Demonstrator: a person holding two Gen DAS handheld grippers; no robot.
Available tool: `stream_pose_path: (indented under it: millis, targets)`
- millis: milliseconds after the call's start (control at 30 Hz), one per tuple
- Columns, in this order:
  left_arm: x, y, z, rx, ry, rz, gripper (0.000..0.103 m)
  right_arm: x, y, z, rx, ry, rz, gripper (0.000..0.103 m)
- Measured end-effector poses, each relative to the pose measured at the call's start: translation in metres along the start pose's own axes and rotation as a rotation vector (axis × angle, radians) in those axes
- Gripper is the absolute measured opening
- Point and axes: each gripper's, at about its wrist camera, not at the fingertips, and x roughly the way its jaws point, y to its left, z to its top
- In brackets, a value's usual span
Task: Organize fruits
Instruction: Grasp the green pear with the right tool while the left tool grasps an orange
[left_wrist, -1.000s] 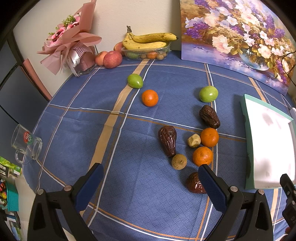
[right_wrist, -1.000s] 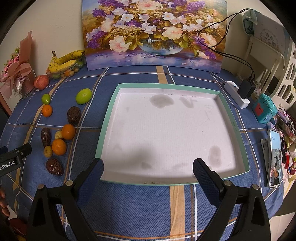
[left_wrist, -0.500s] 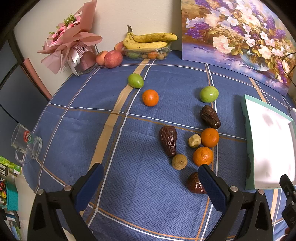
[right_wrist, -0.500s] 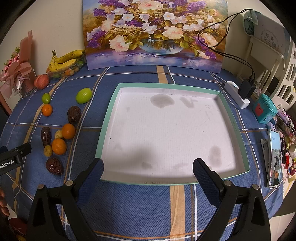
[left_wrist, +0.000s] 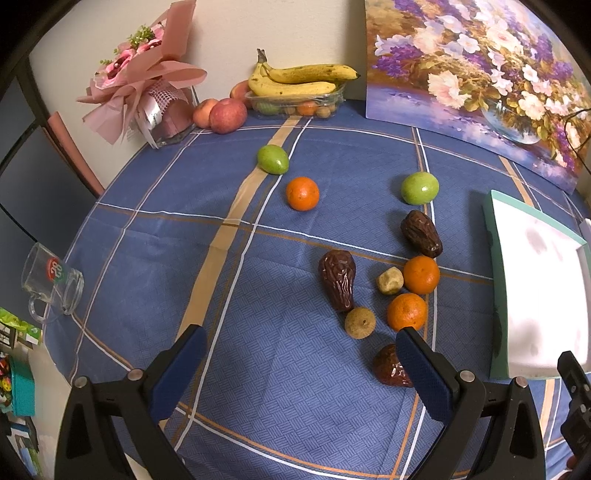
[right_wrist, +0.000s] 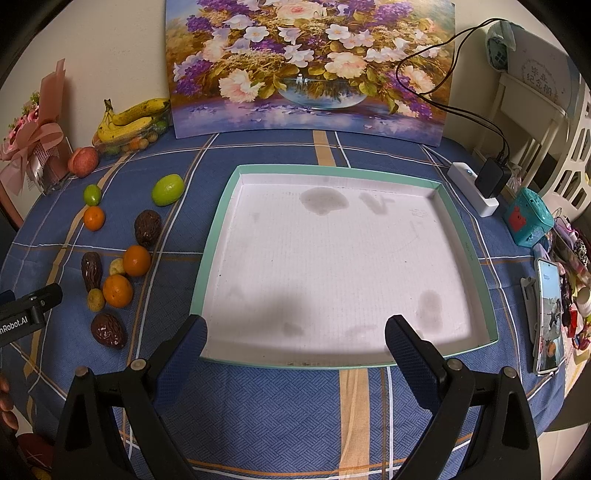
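Loose fruit lies on the blue checked tablecloth: two green limes (left_wrist: 273, 159) (left_wrist: 420, 188), three oranges (left_wrist: 302, 193) (left_wrist: 421, 274) (left_wrist: 406, 311), three dark brown dates (left_wrist: 338, 278) (left_wrist: 421, 233) (left_wrist: 389, 366), and two small tan fruits (left_wrist: 360, 323) (left_wrist: 389, 281). A shallow white tray with a teal rim (right_wrist: 236, 184) lies empty to their right. My left gripper (left_wrist: 301, 354) is open and empty, above the cloth just near of the fruit cluster. My right gripper (right_wrist: 295, 341) is open and empty over the tray's near edge.
Bananas on a clear fruit box (left_wrist: 295, 79), apples (left_wrist: 227, 115) and a pink bouquet (left_wrist: 144, 92) stand at the back wall beside a flower painting (right_wrist: 306, 62). A glass mug (left_wrist: 51, 284) lies at the left edge. A power strip (right_wrist: 472, 188), teal toy (right_wrist: 528, 221) and phone (right_wrist: 548, 314) sit right.
The left wrist view has shifted very slightly; both grippers stay open and nothing on the table has moved.
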Motion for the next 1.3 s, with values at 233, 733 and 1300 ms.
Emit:
stream_pose_path:
  millis: [233,733,1300]
  targets:
    - [-0.004,0.015,0.010,-0.068,-0.099,-0.044,0.103,0.000,0.006,0.002,-0.016,-0.008,0.012,0.097]
    - [0.014,0.076,0.066,-0.251,-0.086,-0.124,0.103,0.003,0.074,0.073,-0.066,-0.084,0.300,0.096]
    - [0.101,0.068,0.134,-0.243,0.075,-0.216,0.089,0.101,0.116,0.159,-0.075,0.149,0.309,0.069]
